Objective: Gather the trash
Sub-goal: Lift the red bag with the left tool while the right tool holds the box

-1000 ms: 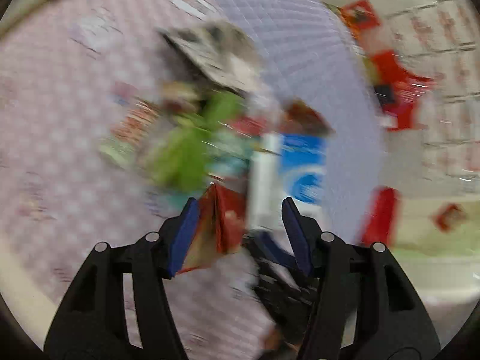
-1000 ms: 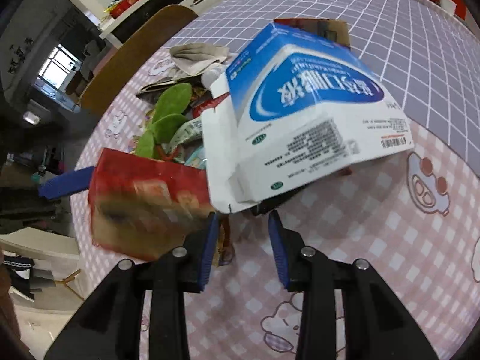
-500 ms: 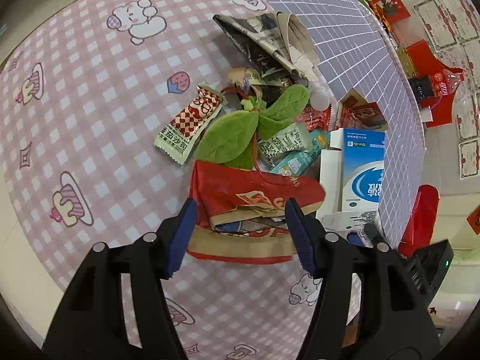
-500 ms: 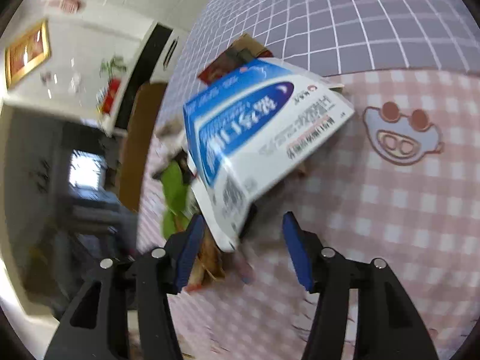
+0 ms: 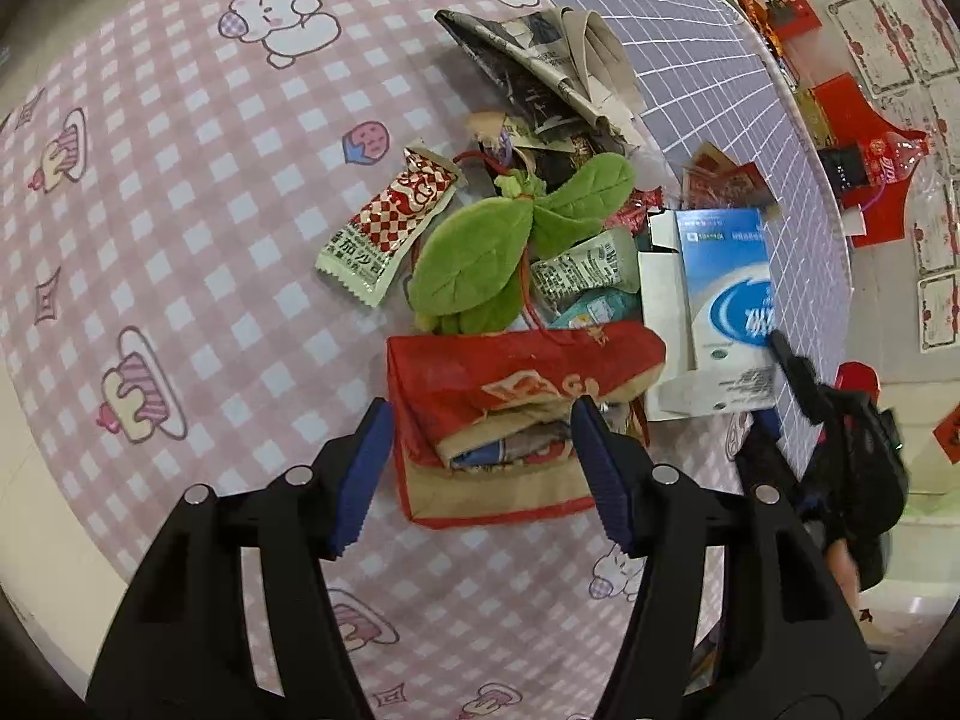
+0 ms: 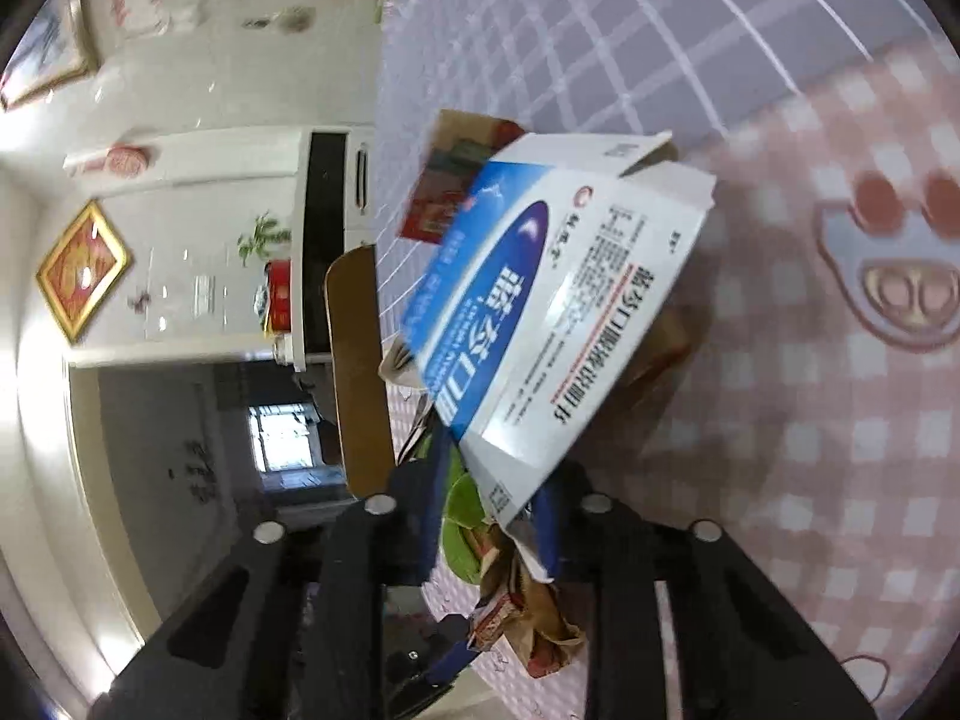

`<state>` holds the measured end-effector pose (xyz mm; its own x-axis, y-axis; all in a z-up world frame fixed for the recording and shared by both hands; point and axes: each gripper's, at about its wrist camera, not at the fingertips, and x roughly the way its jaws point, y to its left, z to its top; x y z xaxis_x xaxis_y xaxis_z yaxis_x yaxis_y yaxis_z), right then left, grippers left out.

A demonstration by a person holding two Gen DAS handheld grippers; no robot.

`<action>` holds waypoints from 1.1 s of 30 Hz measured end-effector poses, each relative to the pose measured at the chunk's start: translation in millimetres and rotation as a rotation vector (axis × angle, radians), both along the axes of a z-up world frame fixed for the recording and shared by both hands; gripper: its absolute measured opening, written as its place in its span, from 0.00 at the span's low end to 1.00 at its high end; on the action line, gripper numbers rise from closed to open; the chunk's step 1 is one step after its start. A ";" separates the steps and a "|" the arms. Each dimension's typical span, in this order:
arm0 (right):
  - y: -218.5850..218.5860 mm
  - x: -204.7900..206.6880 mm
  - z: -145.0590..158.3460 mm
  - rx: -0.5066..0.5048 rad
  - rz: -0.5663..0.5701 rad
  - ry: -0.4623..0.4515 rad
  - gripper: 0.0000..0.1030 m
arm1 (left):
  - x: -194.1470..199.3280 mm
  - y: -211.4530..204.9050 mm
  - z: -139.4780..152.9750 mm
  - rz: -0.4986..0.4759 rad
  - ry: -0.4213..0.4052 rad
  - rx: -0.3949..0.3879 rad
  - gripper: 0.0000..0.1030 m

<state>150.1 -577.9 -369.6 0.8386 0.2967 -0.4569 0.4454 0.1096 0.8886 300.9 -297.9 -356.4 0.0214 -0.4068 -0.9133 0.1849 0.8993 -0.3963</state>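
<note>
Roughly centred on the pink checked tablecloth (image 5: 180, 192) lies the trash heap; the red paper bag (image 5: 516, 372) serves as landmark. Left gripper (image 5: 480, 468) stands wide, its blue pads either side of the bag's near end, apparently not yet pressing it. Bag lies flat, mouth gaping toward the camera, crumpled paper inside.

Just behind the bag: green plush leaves (image 5: 480, 252). Left of the leaves, a red-and-white checked sauce packet (image 5: 384, 228). Farther back, folded newspaper (image 5: 552, 72). Right of the bag, the blue-and-white carton (image 5: 720, 300), one end flap open.

Right gripper (image 6: 489, 516) has closed narrow on the carton's (image 6: 552, 312) lower edge; the carton looks tilted up off the cloth, though how far is unclear, as the view is blurred.

Handling, judged:
- Carton: empty-looking, light, thin card. Stiff along its folds, crushes at the open end. An edge pinch should hold it.
- Bag: soft, creased paper, light. Best pinched at the rim or a folded side wall; a squeeze across the body would just collapse it.
- Packet: slick film, thin. Take it by a crimped end.
</note>
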 end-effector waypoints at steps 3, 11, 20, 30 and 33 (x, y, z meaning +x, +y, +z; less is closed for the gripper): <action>3.5 5.4 31.6 -0.136 0.073 0.014 0.17 | -10.1 -1.8 16.5 -0.105 -0.100 0.046 0.59; 44.3 22.6 105.4 -0.548 0.256 0.092 0.16 | -48.0 -45.8 29.0 -0.596 -0.402 0.257 0.59; 64.2 25.1 119.9 -0.631 0.271 0.121 0.15 | -47.7 -70.5 18.9 -0.724 -0.432 0.293 0.25; 78.6 -2.2 176.9 -0.733 0.263 0.075 0.04 | -29.4 -2.3 88.8 -0.452 -0.262 -0.121 0.17; 97.2 0.2 191.6 -0.787 0.286 0.083 0.04 | -25.8 33.4 108.5 -0.380 -0.252 -0.231 0.17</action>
<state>150.4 -480.8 -178.1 0.7342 0.0619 -0.6761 0.3662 0.8024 0.4712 275.1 -264.5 -247.9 0.0409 -0.6192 -0.7842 0.5973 0.6443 -0.4776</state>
